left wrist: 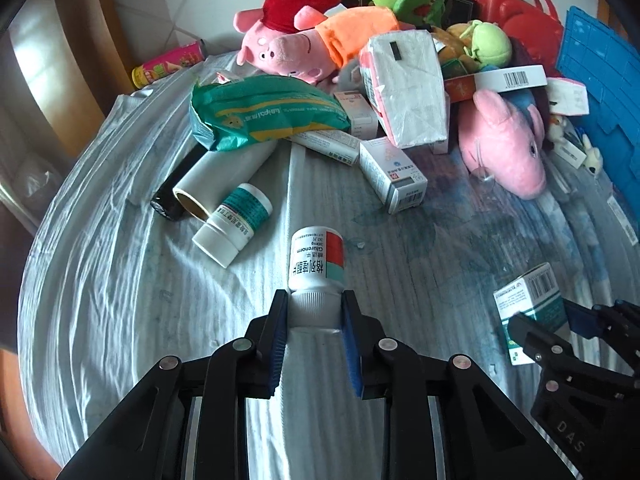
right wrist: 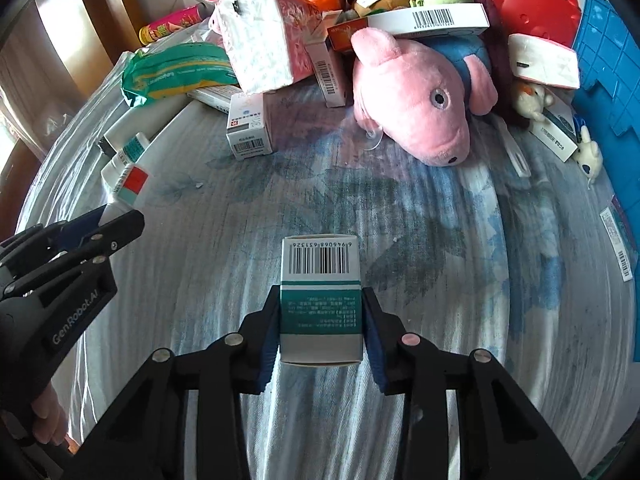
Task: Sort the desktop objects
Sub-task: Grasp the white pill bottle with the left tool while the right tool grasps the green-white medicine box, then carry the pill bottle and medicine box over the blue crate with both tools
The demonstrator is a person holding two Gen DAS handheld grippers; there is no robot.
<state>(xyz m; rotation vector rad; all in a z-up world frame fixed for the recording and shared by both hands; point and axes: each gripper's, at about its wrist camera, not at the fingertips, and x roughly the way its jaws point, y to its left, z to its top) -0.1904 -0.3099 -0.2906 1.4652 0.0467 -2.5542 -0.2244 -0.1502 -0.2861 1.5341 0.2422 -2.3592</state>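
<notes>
A white pill bottle (left wrist: 316,260) with a red and teal label is held by its ribbed cap, with my left gripper (left wrist: 316,300) shut on it above the pale cloth-covered table (left wrist: 120,280). My right gripper (right wrist: 321,293) is shut on a green and white medicine box (right wrist: 320,264), barcode end facing away. In the left wrist view the right gripper (left wrist: 540,322) and its box (left wrist: 528,292) show at the lower right. From the right wrist camera, the left gripper (right wrist: 116,216) and its bottle (right wrist: 128,184) appear at the left edge.
At the back lies a pile: pink pig plush (right wrist: 420,100), tissue packs (left wrist: 404,88), a green packet (left wrist: 260,112), medicine boxes (left wrist: 394,176), a red basket (right wrist: 528,4) and a blue crate (right wrist: 612,72). A second pill bottle (left wrist: 236,224) and a roll (left wrist: 216,184) lie left.
</notes>
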